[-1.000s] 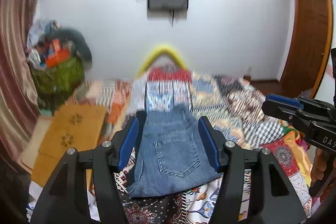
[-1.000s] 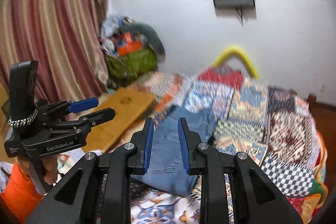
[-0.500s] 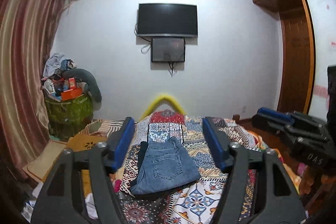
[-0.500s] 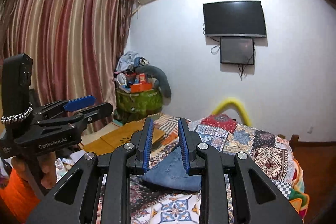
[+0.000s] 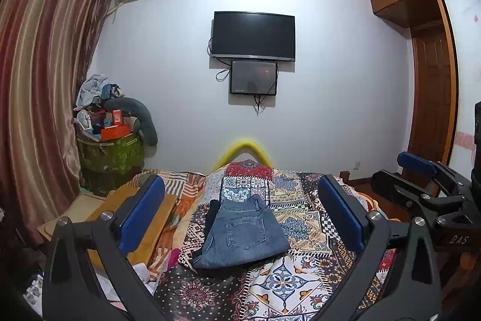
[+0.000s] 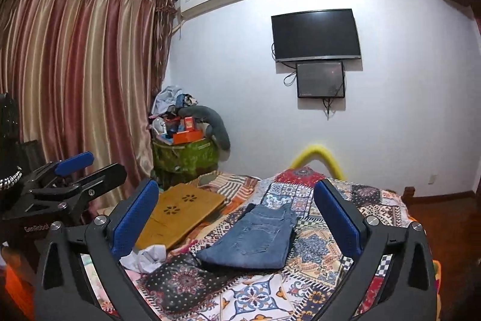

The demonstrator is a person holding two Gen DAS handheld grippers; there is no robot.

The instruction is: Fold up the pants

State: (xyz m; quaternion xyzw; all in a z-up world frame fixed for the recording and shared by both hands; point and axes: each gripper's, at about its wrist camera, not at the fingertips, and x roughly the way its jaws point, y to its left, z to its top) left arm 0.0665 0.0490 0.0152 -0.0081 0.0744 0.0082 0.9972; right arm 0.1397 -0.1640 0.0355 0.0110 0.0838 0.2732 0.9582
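The blue jeans (image 5: 245, 232) lie folded into a compact rectangle on the patchwork bedspread (image 5: 303, 221), back pocket up, with a dark garment edge (image 5: 212, 214) under their left side. They also show in the right wrist view (image 6: 255, 239). My left gripper (image 5: 240, 218) is open and empty, held back above the bed's near end. My right gripper (image 6: 236, 218) is open and empty too, to the right of the left one. Neither touches the jeans.
A wooden lap desk (image 6: 180, 212) and crumpled cloth (image 6: 148, 256) lie left of the jeans. A green hamper piled with clutter (image 5: 109, 151) stands by the curtain (image 6: 75, 86). A TV (image 5: 254, 36) hangs on the far wall. A wooden door (image 5: 433, 98) is right.
Both grippers pulled back and up from the jeans. The right gripper opened from nearly shut to wide; the left opened wider. The jeans stay folded on the bed.
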